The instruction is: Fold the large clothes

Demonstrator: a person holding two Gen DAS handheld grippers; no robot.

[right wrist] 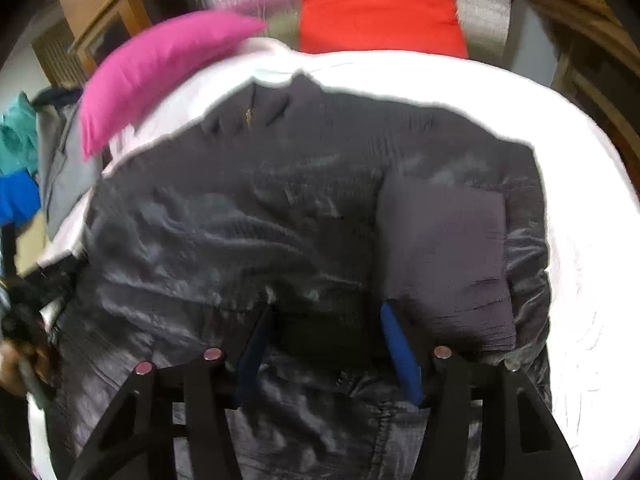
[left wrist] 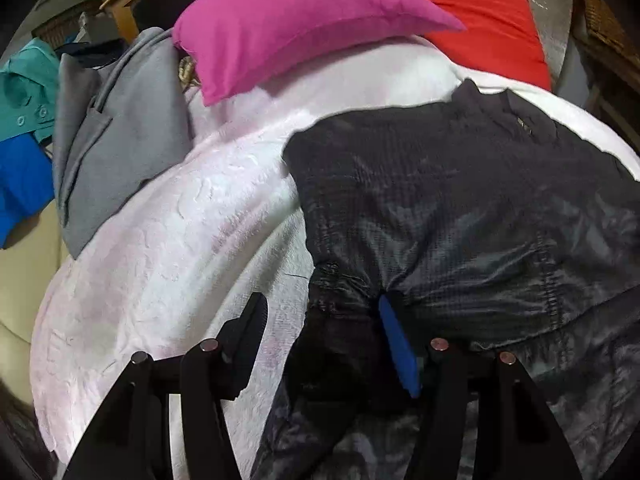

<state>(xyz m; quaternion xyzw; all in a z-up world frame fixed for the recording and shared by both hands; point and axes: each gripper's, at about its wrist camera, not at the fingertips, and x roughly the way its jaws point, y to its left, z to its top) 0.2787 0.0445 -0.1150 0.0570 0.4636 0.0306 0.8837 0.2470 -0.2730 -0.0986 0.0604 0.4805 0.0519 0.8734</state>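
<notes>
Dark jacket [right wrist: 280,208], shiny and quilted, lies spread on a pale pink blanket [left wrist: 180,220] that covers the bed, its collar end toward the pillows and its hem toward both cameras. A small metal tag [left wrist: 524,122] sits near the collar; nothing on it can be read. In the right wrist view a folded flap of matte dark cloth [right wrist: 444,248] lies on top of the jacket's right part. Blanket shows bare along the jacket's left edge, past its right edge and in a band beyond the collar. Beyond that a magenta pillow [left wrist: 296,28] and a red pillow [left wrist: 488,20] close off the far side. At the left a grey garment [left wrist: 116,140] lies on the blanket's edge, with teal and blue clothes [left wrist: 24,120] behind it. Left claw [left wrist: 324,320] stands partly open at the jacket's left hem edge, a fold of the cloth between the fingers, not pinched. Right claw [right wrist: 326,332] is likewise partly open over the hem, its pads pressing on nothing.
</notes>
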